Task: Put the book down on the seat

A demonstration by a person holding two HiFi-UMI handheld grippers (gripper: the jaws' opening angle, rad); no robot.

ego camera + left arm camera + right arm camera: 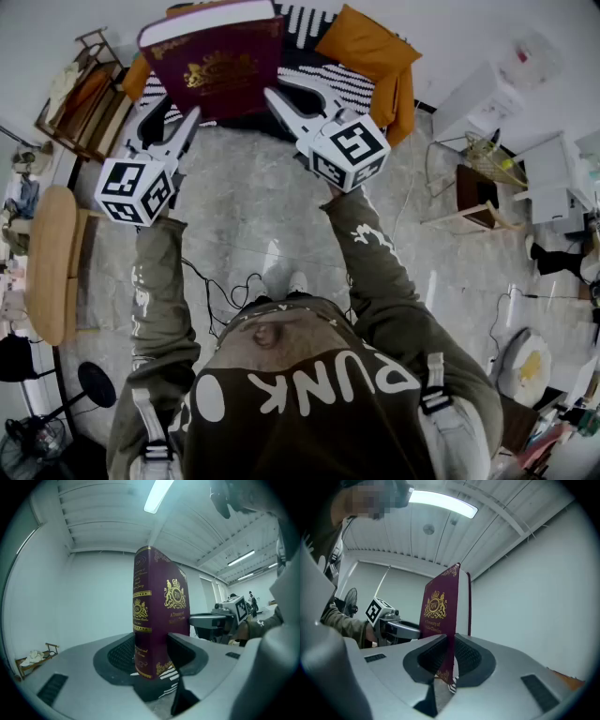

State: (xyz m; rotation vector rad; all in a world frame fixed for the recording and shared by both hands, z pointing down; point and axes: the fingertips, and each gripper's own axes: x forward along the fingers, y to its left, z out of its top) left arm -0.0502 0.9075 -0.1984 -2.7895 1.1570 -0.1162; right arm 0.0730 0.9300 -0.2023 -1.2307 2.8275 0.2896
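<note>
A thick maroon book [214, 58] with a gold crest is held up in the air between both grippers, above a black-and-white striped seat [345, 82]. My left gripper [190, 120] grips its lower left corner. In the left gripper view the jaws stand wide, with the left gripper [153, 654] shut across the book [159, 616] at its spine end. My right gripper [278, 99] holds the lower right corner. In the right gripper view the right gripper [449, 656] is pinched on the front cover of the book [439, 613], which stands upright.
Orange cushions [380, 54] lie on the seat's right side. A wooden rack [86, 96] and a wooden bench [52, 262] stand at the left. White tables [480, 105] and a small wooden table [476, 195] are at the right. A cable [217, 286] crosses the marble floor.
</note>
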